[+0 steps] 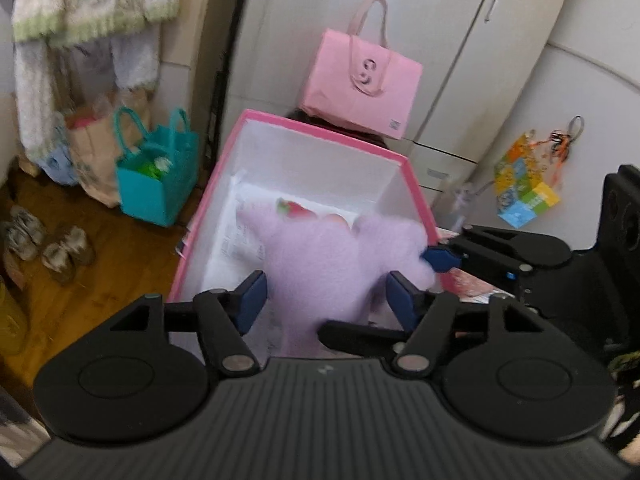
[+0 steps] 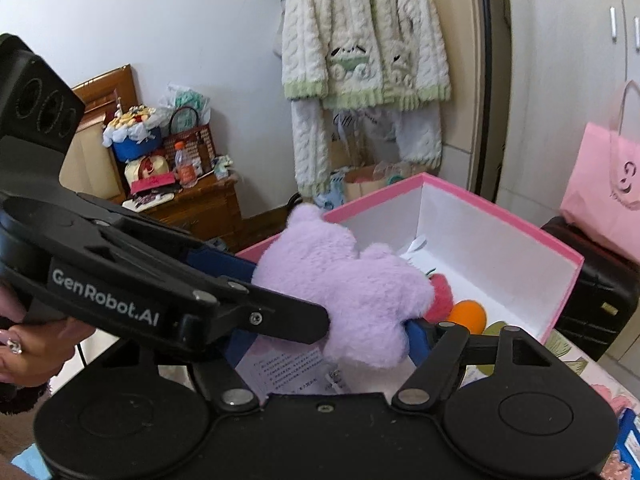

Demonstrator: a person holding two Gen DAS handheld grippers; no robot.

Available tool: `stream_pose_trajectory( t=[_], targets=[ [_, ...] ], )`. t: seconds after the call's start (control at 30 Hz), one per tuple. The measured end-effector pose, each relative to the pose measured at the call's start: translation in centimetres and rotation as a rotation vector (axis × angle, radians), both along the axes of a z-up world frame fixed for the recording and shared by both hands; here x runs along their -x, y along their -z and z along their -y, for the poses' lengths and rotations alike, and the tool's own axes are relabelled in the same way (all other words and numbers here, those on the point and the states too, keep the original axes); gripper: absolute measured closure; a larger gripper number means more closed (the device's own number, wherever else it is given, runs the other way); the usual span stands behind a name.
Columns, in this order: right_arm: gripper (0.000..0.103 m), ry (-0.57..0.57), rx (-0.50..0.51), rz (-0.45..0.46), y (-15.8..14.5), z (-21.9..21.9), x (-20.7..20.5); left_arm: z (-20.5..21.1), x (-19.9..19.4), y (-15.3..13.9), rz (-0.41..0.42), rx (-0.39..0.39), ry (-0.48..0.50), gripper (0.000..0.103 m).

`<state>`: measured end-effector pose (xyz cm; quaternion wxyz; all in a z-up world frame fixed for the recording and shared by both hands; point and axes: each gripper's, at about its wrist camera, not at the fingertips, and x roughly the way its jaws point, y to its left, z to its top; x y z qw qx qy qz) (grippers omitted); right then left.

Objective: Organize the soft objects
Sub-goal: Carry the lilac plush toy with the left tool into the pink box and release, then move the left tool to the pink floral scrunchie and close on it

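1. Left wrist view: the left gripper points down into a pink box with white inner walls. Its blue pads stand well apart with a lilac plush toy between them. The left pad sits at the plush's edge and the right pad is apart from it, so the grip is released.
2. In the same view the right gripper comes in from the right, one blue fingertip touching the plush's upper right lobe. The plush lies over the near part of the box, above printed paper and a red-and-green soft piece.
3. Right wrist view: the right gripper is tilted down at the box. Its right blue pad touches the plush; its left finger is hidden behind the left gripper, so whether it clamps cannot be told.
4. The left gripper crosses from the left, held by a hand at the frame edge. A red soft toy and an orange one lie in the box beside the plush.
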<state>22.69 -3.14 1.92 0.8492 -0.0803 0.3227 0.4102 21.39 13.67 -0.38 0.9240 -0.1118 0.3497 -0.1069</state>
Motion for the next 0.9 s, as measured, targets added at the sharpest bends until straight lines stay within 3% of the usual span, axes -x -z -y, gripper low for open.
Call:
stream_pose_trajectory(
  t=[0.07,0.23,0.37,0.67,0.9],
  targets=[
    [0.025,-0.006,-0.002,0.002,0.0,0.3,0.2,0.1,0.6,-0.2,0.037,-0.043,-0.029,0.031],
    [0.025,0.014,-0.049,0.009,-0.5,3.2,1.5,0.5,2.5,-1.2,0.109,-0.073,-0.031,0.028],
    [0.025,0.068,-0.088,0.024,-1.5,6.7,3.7,1.2,4.3,-2.2,0.131,-0.059,0.032,0.028],
    [0.025,0.252,-0.069,0.105,-3.9,14.0,9.9,4.7,9.1,-4.5,0.220,-0.103,0.188,0.028],
    [0.025,0.364,-0.041,0.141,-3.9,18.1,14.3,8.1,10.5,-4.2,0.199,-0.059,0.330,0.028]
  ],
)
